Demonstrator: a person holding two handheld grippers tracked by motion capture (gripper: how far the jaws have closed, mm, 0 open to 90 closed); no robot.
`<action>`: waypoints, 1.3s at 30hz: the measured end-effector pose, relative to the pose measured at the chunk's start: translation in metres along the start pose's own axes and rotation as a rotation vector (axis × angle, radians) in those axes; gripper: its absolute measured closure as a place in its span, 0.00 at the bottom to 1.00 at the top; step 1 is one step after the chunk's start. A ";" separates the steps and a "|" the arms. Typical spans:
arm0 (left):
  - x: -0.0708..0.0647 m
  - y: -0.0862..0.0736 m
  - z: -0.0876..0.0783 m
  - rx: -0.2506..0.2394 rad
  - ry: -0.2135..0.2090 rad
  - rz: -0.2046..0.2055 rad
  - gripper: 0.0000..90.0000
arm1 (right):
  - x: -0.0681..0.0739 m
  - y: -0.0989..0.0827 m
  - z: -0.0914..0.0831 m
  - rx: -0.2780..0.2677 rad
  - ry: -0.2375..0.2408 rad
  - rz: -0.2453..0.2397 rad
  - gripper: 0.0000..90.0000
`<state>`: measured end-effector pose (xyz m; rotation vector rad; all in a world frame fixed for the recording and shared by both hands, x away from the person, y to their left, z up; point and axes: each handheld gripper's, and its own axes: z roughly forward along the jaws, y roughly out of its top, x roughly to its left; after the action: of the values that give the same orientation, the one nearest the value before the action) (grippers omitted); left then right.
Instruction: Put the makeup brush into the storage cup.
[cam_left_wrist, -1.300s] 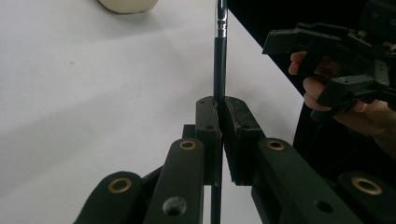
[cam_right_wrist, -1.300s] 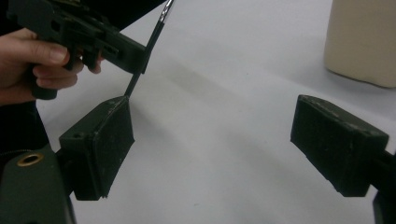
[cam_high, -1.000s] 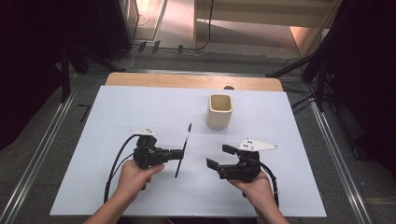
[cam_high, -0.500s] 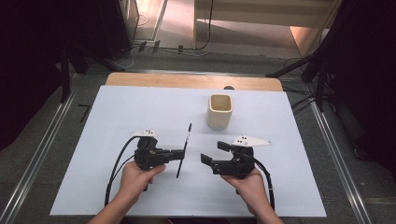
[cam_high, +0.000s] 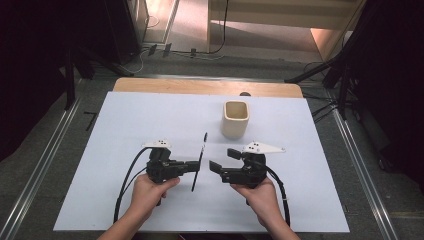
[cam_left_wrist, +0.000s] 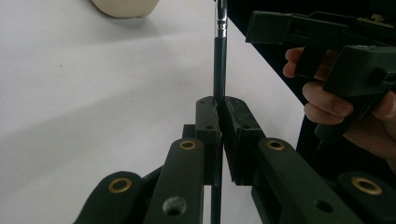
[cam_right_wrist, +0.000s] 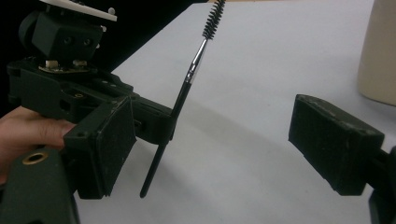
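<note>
Probably a lab or recording studio: white table (cam_high: 150, 115) between dark stands (cam_high: 350, 70), floor cables (cam_high: 165, 50).

– What is on the white table (cam_high: 150, 115)?

– A little cream cup (cam_high: 235, 119). It stands up straight, toward the far side, and its top is open.

– What is past the white top?

– A strip of brown wood (cam_high: 200, 87) runs along the far edge. (A small dark round thing sits at that edge; I can't tell what it is.)

– And around the table?

– Grey floor (cam_high: 45, 165), with black stands (cam_high: 345, 75) and some cables (cam_high: 220, 30) farther back.
</note>
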<state>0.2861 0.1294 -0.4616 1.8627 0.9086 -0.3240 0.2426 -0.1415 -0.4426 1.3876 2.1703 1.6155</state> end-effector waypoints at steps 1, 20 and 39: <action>-0.001 0.000 0.001 -0.003 0.004 -0.002 0.95 | 0.000 0.000 0.001 0.002 0.004 0.009 0.18; -0.005 -0.004 0.008 -0.039 -0.014 -0.012 0.95 | 0.001 0.005 0.022 0.010 0.022 0.075 0.25; -0.005 -0.006 0.012 -0.057 -0.017 -0.024 0.95 | -0.001 0.005 0.039 0.024 0.068 0.177 0.34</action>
<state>0.2799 0.1184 -0.4681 1.7957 0.9201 -0.3242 0.2678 -0.1138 -0.4561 1.5953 2.1649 1.7235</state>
